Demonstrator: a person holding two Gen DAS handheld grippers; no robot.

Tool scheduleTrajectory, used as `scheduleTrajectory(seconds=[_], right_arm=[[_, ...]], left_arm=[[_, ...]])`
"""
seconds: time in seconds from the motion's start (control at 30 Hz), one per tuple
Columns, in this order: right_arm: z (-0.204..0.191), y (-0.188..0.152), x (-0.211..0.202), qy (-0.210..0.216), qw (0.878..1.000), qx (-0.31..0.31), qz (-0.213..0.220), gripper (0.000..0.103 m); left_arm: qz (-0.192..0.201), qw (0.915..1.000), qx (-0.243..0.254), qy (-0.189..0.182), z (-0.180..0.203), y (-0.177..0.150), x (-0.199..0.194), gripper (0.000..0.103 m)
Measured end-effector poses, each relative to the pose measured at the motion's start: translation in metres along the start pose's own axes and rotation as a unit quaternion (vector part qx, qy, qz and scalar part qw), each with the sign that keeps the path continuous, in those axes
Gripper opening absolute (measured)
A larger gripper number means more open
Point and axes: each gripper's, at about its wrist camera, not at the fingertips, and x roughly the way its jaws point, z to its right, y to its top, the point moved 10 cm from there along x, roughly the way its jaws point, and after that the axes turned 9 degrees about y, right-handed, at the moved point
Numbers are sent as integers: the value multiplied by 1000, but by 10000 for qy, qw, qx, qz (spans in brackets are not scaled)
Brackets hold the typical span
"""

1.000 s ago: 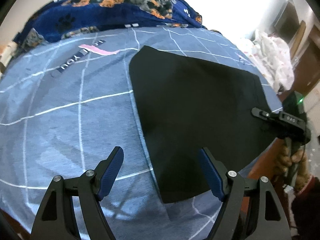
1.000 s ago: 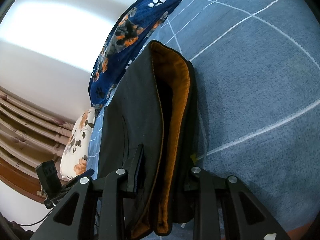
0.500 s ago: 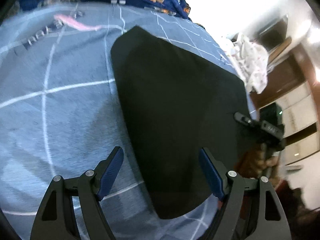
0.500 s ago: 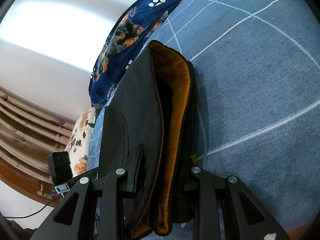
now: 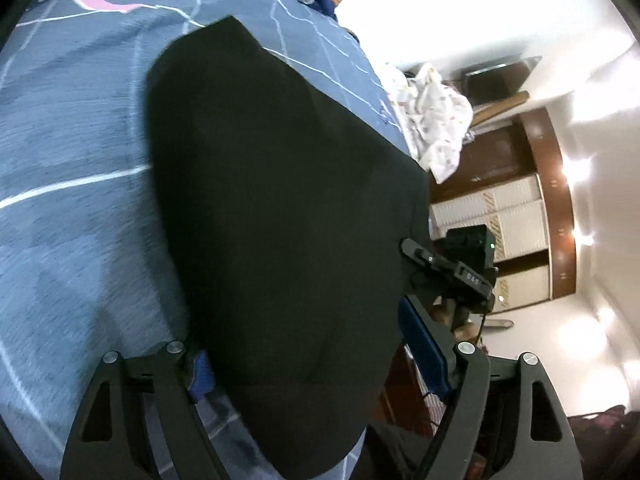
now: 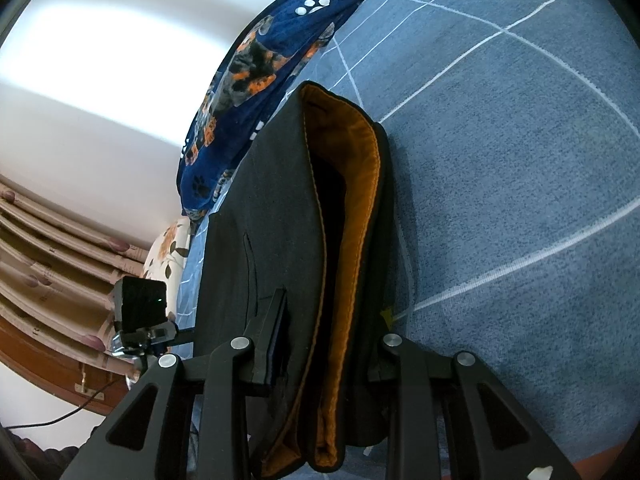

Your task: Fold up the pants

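The black pants (image 5: 280,200) lie folded flat on the blue checked bedsheet (image 5: 72,168). My left gripper (image 5: 312,364) is open and straddles the near corner of the pants, its left pad partly under the cloth. In the right wrist view the pants (image 6: 280,240) show an orange-lined waistband (image 6: 352,184). My right gripper (image 6: 328,356) is shut on the waistband end. The right gripper also shows in the left wrist view (image 5: 452,268) at the pants' right edge.
A dark blue patterned blanket (image 6: 260,64) is bunched at the far end of the bed. A white floral cloth (image 5: 432,116) lies off the bed's right side, with a brown wardrobe (image 5: 532,216) beyond. Curtains (image 6: 52,264) hang past the left gripper's camera (image 6: 140,304).
My left gripper has swung right and come down over the near corner of the pants, its left pad sliding under the cloth. My right gripper has held still on the waistband.
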Motion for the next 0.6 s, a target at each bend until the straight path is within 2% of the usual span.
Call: scheduleTrajectory(seconds=[0.27,0.4,0.57,0.6], right_arm=[[0,2,1,-1,10000,47,9,25],[0,3,1,-7,10000,72,14,25],[1,3,1,-2,10000,74,15,25],[1,3,1,-1,10000,75,12,25]], left_arm=[[-146,9998,135,18,5,5,9,79],[-178,9998,86,-95,6,8,10,79],[-202,9988,256,-352,13,8,11,79],[-167,9991,266,-302,12,8,12,76]])
